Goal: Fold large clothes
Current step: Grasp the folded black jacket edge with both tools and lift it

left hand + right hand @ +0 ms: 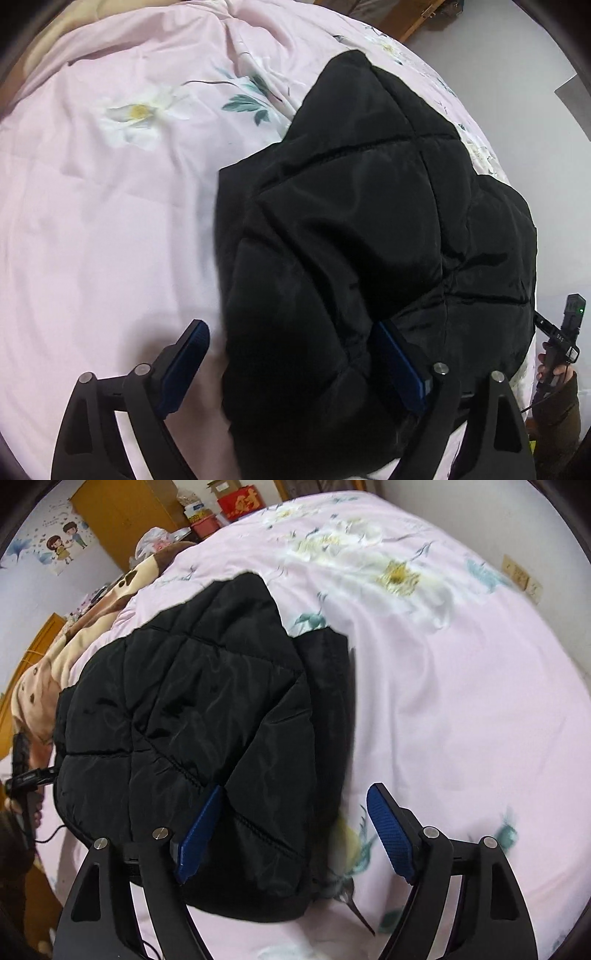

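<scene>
The bulky black quilted puffer jacket (369,236), bunched on the pink floral bedsheet (110,206), looks soft, light and slippery, best gripped at stitched seams or hem; the left gripper (295,365) and right gripper (295,834) both gape wide astride its edges, clamping nothing, wooden cabinets (122,513) behind.

The black quilted padded jacket (369,229) has slightly glossy, wrinkled fabric; the pink floral cotton-like bedspread (92,221) looks matt and smooth.

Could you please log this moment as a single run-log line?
task: fold large clothes | black puffer jacket bunched on pink floral bedspread | left gripper open, straddling jacket edge | right gripper open, likewise
</scene>
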Tool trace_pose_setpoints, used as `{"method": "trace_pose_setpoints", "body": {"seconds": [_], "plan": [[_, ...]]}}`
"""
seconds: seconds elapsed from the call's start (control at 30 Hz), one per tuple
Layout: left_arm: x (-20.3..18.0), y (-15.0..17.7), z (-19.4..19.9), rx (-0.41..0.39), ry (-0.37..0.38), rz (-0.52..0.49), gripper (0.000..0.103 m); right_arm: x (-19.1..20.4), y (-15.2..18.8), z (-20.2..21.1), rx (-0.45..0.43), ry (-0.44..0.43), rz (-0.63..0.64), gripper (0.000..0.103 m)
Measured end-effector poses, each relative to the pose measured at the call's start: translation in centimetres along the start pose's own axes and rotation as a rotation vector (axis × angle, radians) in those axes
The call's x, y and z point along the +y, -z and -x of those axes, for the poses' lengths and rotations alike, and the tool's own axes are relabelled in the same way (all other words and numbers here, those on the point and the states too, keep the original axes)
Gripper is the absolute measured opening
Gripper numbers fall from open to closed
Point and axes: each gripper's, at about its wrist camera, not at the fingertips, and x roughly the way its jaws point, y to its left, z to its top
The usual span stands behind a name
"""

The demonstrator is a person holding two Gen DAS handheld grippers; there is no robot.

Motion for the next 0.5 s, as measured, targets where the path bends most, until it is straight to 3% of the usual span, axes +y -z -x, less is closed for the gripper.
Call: {"method": "trace_pose_setpoints", "body": {"seconds": [0.13,0.5], "plan": [[0.1,-0.3,-1.8,0.035,0.061,0.02,0.101,-0.6,-0.5,-1.3,0.021,-0.045,-0.017,0.094],[0.9,-0.1,-3.2,0.082,0.11,-0.01,0.103,-0.7,-1.3,-4.4,0.063,-0.242,0.002,0.095]]}}
